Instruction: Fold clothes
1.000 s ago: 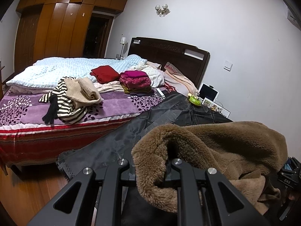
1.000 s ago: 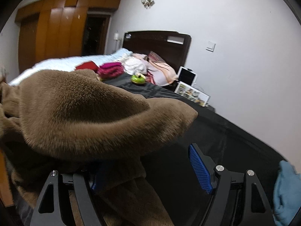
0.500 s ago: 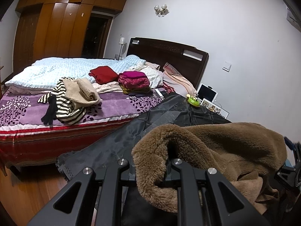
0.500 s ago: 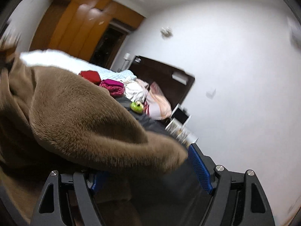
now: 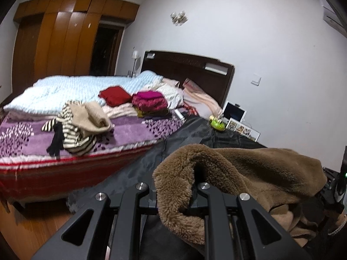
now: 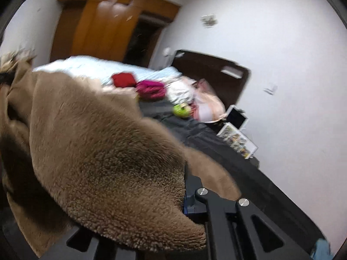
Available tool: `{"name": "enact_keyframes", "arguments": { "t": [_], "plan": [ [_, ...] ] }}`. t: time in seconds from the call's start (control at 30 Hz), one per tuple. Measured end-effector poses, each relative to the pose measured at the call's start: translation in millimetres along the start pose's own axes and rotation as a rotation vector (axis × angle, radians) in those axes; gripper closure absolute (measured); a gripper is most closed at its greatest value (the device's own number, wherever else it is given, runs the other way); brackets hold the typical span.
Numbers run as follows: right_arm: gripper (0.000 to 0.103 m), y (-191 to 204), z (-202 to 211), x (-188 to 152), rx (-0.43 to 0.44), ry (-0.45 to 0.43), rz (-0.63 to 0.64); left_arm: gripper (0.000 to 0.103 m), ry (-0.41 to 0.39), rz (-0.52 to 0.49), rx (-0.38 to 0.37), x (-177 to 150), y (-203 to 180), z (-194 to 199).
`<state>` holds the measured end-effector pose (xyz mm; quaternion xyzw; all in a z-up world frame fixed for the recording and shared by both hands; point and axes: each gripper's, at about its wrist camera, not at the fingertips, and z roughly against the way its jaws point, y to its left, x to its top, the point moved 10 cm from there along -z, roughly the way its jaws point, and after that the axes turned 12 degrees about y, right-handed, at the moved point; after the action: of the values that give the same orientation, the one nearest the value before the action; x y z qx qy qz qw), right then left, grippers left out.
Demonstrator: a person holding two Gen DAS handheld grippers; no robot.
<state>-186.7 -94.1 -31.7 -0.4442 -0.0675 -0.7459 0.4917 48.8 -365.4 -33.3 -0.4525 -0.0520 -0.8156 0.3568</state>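
You're at the pick-up-and-spread step: both tongs have the brown fleece garment [image 5: 249, 173] clamped and raised off the black-covered worktop [image 5: 134, 171]. Left tongs [image 5: 173, 197] are closed on a rolled edge of the pile. Right tongs [image 6: 184, 197] have just been closing, and fleece sits between them, so they're gripping too.

Garment hangs bunched between your two grips, nothing folded yet as far as I can judge.

Next move calls for pulling the two grips apart to stretch the edge taut, then laying it flat on the black cover.

Room: open worktop runs toward 12 to 1 o'clock in the right view. Watch the green toy [image 6: 181, 110] and the tablet [image 6: 236, 118] near 1 o'clock by the wall. Bed [image 5: 32, 156] edge sits at 9 o'clock in the left view, with clothes piled on it.
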Motion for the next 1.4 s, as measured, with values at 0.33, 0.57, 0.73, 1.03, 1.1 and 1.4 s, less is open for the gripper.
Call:
{"name": "enact_keyframes", "arguments": {
  "t": [0.33,0.57,0.73,1.03,1.1,1.4],
  "plan": [
    [0.095,-86.2,148.2,47.8,-0.282,-0.321,-0.251,0.084,-0.195,-0.147,-0.078,56.4,-67.2,74.9],
    [0.095,-122.2,303.9,52.7,-0.525,-0.558,-0.326,0.084,-0.416,-0.241,-0.164,85.8,-120.9,168.6],
    [0.095,-122.0,416.4,49.2,-0.678,-0.706,-0.34,0.084,-0.554,-0.302,-0.215,88.8,-146.2,234.0],
    [0.094,-80.3,581.9,55.2,-0.92,-0.894,-0.261,0.077,-0.763,-0.314,-0.279,87.3,-145.7,335.2],
    [0.094,-68.9,598.5,54.1,-0.94,-0.901,-0.24,0.076,-0.806,-0.303,-0.264,89.1,-138.7,351.9],
    [0.094,-50.5,602.7,27.9,-0.96,-0.921,-0.211,0.071,-0.989,-0.289,-0.144,95.8,-123.9,413.8]
  ]
}}
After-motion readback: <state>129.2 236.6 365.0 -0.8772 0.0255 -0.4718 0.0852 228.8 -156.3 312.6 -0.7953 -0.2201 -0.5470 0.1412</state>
